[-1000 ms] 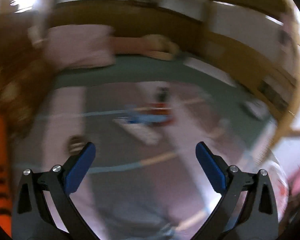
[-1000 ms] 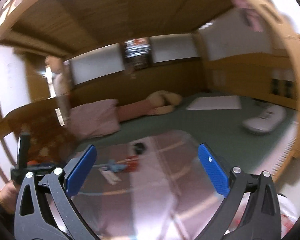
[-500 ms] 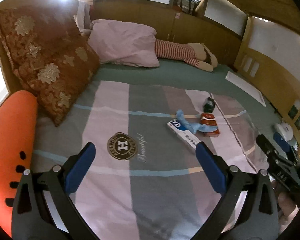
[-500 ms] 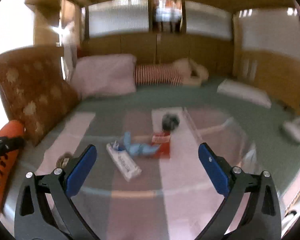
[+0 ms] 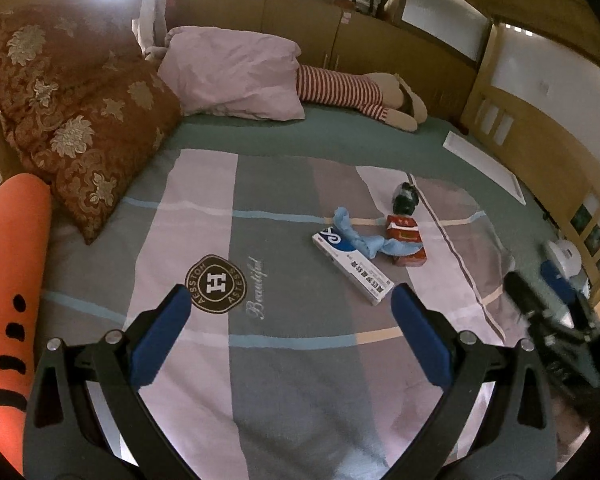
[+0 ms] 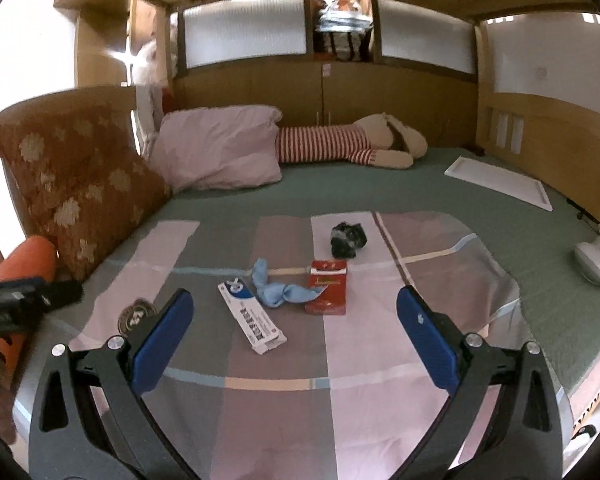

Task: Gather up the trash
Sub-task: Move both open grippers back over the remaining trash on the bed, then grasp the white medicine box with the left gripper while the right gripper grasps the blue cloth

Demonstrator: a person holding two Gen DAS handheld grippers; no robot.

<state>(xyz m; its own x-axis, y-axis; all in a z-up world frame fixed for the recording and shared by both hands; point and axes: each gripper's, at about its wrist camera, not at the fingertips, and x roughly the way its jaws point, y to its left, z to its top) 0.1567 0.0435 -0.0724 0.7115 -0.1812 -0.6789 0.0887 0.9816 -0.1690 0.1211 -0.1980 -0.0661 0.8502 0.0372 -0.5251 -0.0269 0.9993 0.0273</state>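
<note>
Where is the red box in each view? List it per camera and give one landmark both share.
Left wrist: the red box lies right of centre on the striped blanket, above the right fingertip.
Right wrist: the red box sits near the centre, between the two fingers.
Shared landmark: the crumpled blue cloth draped from the white box onto the red box's left edge.

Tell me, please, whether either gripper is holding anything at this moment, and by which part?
Nothing is held. The left gripper and right gripper both stand open and empty above the striped bedspread, short of the long white toothpaste box.
</note>
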